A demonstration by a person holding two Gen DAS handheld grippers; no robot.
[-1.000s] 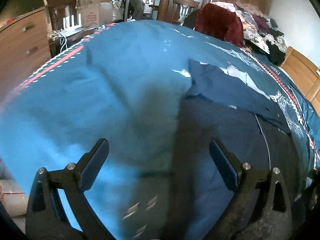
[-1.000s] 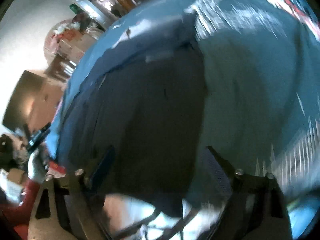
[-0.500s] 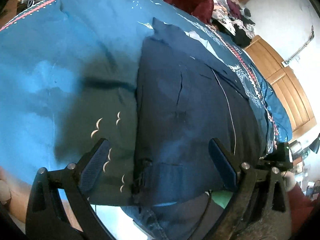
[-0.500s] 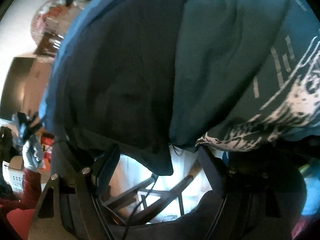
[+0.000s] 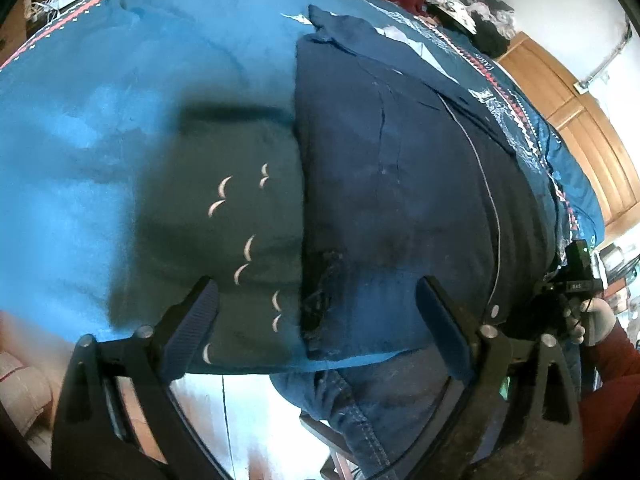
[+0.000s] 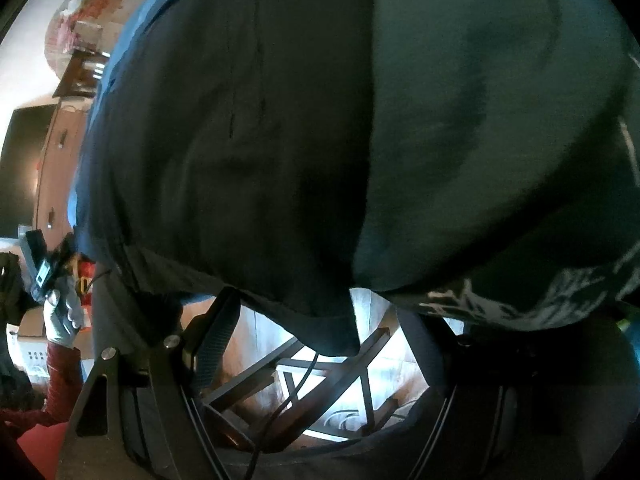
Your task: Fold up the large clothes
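A dark navy garment point(image 5: 400, 184) lies spread flat on the blue bed cover point(image 5: 120, 100), its near edge at the bed's edge, at 6 o'clock in both views. The left gripper point(image 5: 316, 316) hangs over this edge with its fingers spread wide and holding nothing. The right gripper point(image 6: 316, 344) is lower, just beside the hanging corner of the garment point(image 6: 332, 332), with its fingers also apart. The step seems to be the approach to the near edge. Next, each gripper probably must close on one corner and carry it toward 12 o'clock.
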